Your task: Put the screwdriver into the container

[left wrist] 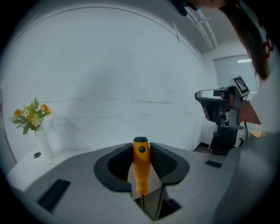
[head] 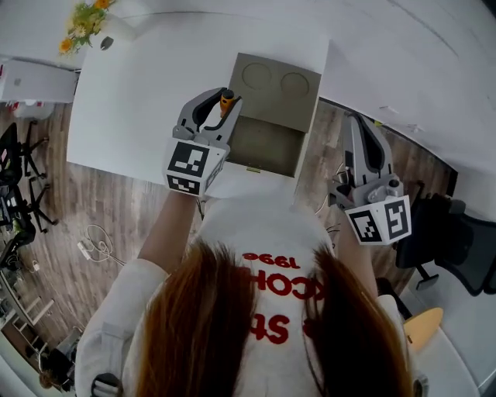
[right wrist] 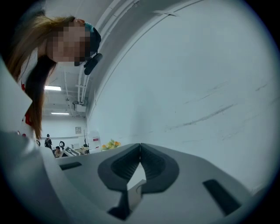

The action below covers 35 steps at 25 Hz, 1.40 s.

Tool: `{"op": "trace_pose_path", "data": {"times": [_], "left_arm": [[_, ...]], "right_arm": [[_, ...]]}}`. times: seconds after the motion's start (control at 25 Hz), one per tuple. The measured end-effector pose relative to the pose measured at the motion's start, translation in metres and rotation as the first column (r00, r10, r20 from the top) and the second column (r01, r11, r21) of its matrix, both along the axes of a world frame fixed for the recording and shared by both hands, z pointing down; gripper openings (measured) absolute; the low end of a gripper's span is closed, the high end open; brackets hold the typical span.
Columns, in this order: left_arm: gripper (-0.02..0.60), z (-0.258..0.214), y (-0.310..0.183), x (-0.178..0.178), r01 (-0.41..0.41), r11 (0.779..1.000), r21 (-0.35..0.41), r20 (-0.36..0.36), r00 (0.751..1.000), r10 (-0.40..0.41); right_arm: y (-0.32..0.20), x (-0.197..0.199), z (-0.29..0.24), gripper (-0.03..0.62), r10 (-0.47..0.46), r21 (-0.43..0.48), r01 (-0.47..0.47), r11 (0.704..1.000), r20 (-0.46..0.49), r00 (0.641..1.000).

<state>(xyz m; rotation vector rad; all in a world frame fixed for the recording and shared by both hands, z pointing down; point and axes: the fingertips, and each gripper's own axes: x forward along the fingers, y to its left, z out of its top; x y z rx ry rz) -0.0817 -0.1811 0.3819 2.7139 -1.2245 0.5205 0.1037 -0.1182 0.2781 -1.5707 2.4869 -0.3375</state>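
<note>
A screwdriver with an orange handle point(head: 226, 99) is clamped between the jaws of my left gripper point(head: 219, 108), which hangs just left of the grey container point(head: 263, 146) at the white table's near edge. In the left gripper view the handle point(left wrist: 141, 170) stands upright between the pads, black cap on top and thin metal shaft pointing down, so that gripper point(left wrist: 141, 151) is shut on it. My right gripper point(head: 359, 128) is held off the table to the right of the container. Its jaws point(right wrist: 140, 147) meet at the tips with nothing between them.
The container's raised back part point(head: 275, 81) has two round hollows. A vase of yellow and orange flowers point(head: 84, 23) stands at the far left of the white table point(head: 139, 101). A black office chair point(head: 457, 244) is on the wooden floor to my right.
</note>
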Motion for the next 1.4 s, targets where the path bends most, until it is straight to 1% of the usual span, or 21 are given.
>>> {"op": "trace_pose_path", "data": {"times": [0.12, 0.24, 0.32, 0.4, 0.48, 0.56, 0.68, 0.8, 0.88, 1.0, 1.16, 1.4], "left_arm": [[0.126, 0.006, 0.006, 0.026, -0.087, 0.996, -0.017, 0.007, 0.996, 0.087], [0.126, 0.02, 0.017, 0.052, -0.189, 0.98, -0.067, 0.038, 0.981, 0.192], [0.126, 0.034, 0.029, 0.068, -0.265, 0.957, -0.119, 0.069, 0.959, 0.274], [0.126, 0.051, 0.042, 0.081, -0.334, 0.928, -0.165, 0.109, 0.929, 0.354], [0.126, 0.071, 0.053, 0.089, -0.384, 0.898, -0.214, 0.15, 0.896, 0.419], [0.126, 0.091, 0.061, 0.095, -0.413, 0.87, -0.268, 0.167, 0.87, 0.465], [0.126, 0.115, 0.072, 0.102, -0.433, 0.835, -0.339, 0.185, 0.84, 0.511], [0.126, 0.134, 0.081, 0.111, -0.454, 0.805, -0.382, 0.223, 0.8, 0.557], [0.126, 0.145, 0.086, 0.117, -0.465, 0.784, -0.412, 0.235, 0.777, 0.584], [0.126, 0.16, 0.093, 0.123, -0.465, 0.758, -0.457, 0.247, 0.753, 0.61], [0.126, 0.177, 0.097, 0.13, -0.45, 0.748, -0.488, 0.27, 0.737, 0.62], [0.129, 0.201, 0.098, 0.126, -0.402, 0.751, -0.523, 0.33, 0.718, 0.613]], "right_arm": [[0.008, 0.013, 0.003, 0.005, 0.045, -0.012, -0.045, 0.999, 0.0, 0.999], [0.015, 0.024, 0.007, 0.005, 0.078, -0.025, -0.078, 0.997, 0.0, 0.997], [0.019, 0.03, 0.009, 0.005, 0.093, -0.032, -0.092, 0.995, 0.001, 0.996], [0.021, 0.035, 0.011, 0.005, 0.103, -0.04, -0.103, 0.994, 0.002, 0.995], [0.023, 0.038, 0.014, 0.005, 0.112, -0.05, -0.112, 0.992, 0.005, 0.994], [0.025, 0.041, 0.018, 0.005, 0.119, -0.06, -0.118, 0.991, 0.008, 0.993], [0.029, 0.044, 0.024, 0.005, 0.125, -0.075, -0.123, 0.99, 0.011, 0.992], [0.032, 0.047, 0.027, 0.005, 0.124, -0.083, -0.123, 0.989, 0.008, 0.992], [0.034, 0.048, 0.029, 0.005, 0.126, -0.089, -0.125, 0.988, 0.006, 0.992], [0.036, 0.053, 0.033, 0.005, 0.129, -0.104, -0.128, 0.986, 0.009, 0.992], [0.04, 0.062, 0.039, 0.005, 0.14, -0.121, -0.138, 0.983, 0.015, 0.99], [0.041, 0.064, 0.046, 0.005, 0.149, -0.138, -0.144, 0.98, 0.021, 0.989]]}}
